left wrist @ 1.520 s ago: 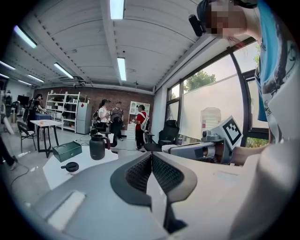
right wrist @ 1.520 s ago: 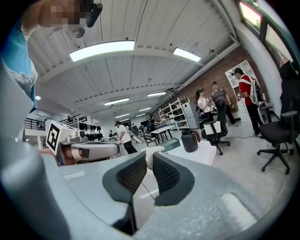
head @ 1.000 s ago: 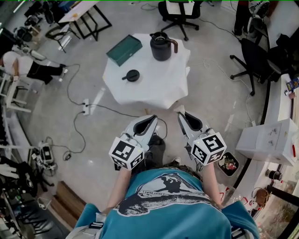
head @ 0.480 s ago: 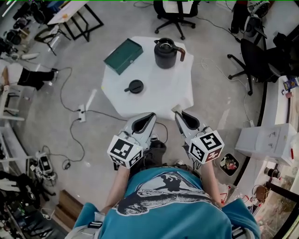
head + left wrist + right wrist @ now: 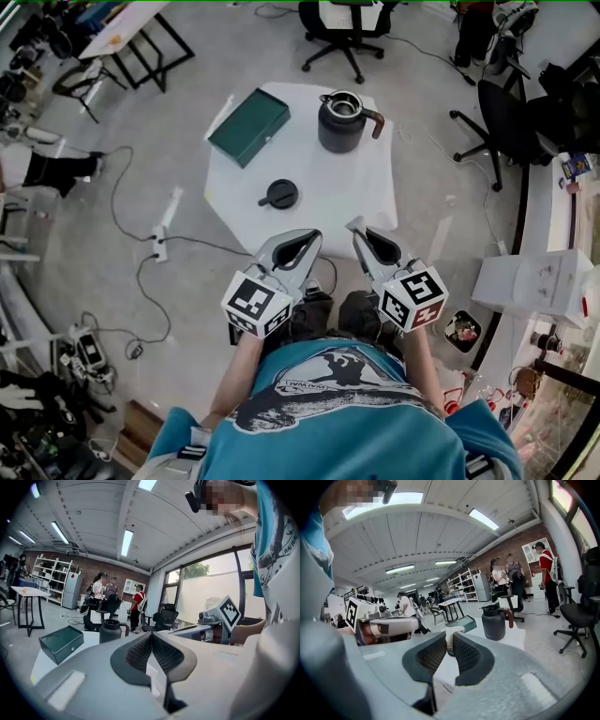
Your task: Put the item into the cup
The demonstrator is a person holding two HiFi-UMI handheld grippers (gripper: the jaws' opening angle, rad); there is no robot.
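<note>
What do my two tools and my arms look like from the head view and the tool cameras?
The left tool and right tool are light grey, wedge-shaped shells that taper forward. Dark, cross-hatched pads line their insides. Each carries a white cube at its rear, printed with black square markers. The person wears a teal, short-sleeved T-shirt with a dark graphic print.

White cloth, softly creased, covers the bench (image 5: pixel 309 202). The jug (image 5: pixel 343 122) looks matt dark, with a shiny metal rim. The green box (image 5: pixel 248 127) has a dull finish.
</note>
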